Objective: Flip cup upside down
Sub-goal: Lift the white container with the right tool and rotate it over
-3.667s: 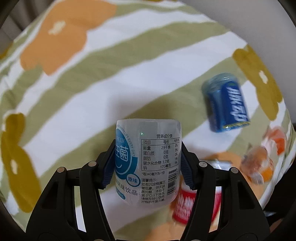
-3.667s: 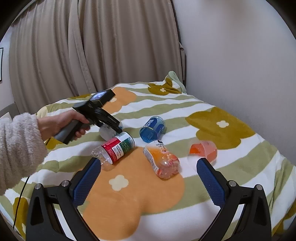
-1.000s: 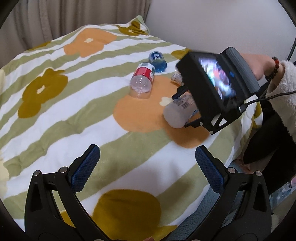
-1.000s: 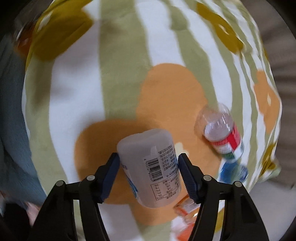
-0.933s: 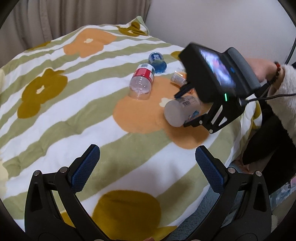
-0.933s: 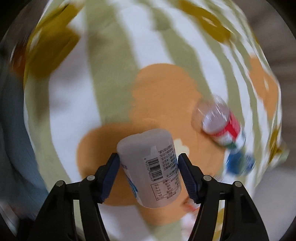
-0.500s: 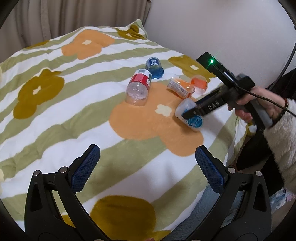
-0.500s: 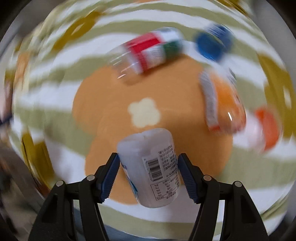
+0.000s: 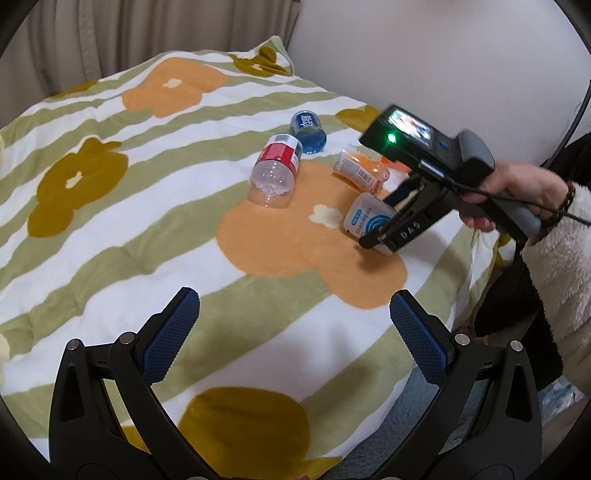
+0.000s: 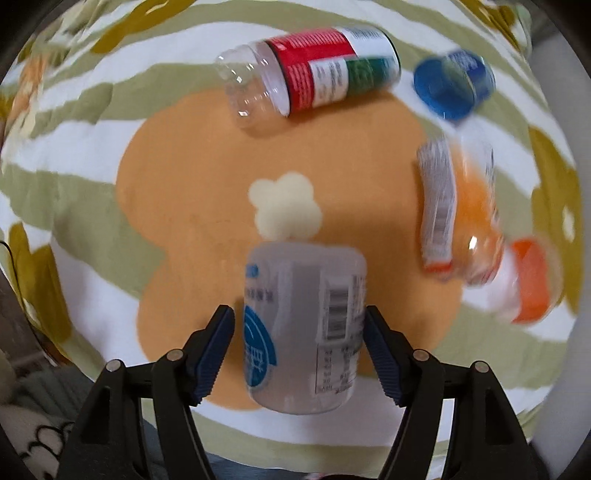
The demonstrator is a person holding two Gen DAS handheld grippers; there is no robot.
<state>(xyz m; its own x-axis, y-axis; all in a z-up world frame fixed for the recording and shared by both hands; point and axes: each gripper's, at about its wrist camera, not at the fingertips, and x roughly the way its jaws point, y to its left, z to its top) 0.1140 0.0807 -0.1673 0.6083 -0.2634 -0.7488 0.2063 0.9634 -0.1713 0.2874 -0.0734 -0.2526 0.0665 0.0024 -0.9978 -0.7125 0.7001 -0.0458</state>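
The cup [image 10: 303, 328] is a cloudy white cut-off bottle with a blue logo and a barcode label. My right gripper [image 10: 299, 317] is shut on it, with its closed end pointing away from the camera. In the left wrist view the cup [image 9: 364, 218] leans on the orange flower of the blanket [image 9: 147, 236]. The right gripper [image 9: 380, 236] holds it low there, in a person's hand [image 9: 517, 192]. My left gripper [image 9: 291, 299] hangs open over the near part of the bed, holding nothing.
Behind the cup lie a clear red-labelled cup [image 10: 310, 77], a blue cup [image 10: 452, 85], an orange-labelled cup [image 10: 461, 214] and a small orange cup [image 10: 530, 280]. The bed edge [image 9: 436, 332] drops off at the right. A wall [image 9: 443, 55] and a curtain [image 9: 110, 33] stand behind.
My right gripper swung the cup round and brought it down onto the orange flower. The cup has shifted slightly between the fingers. Much earlier my left gripper held it and let go.
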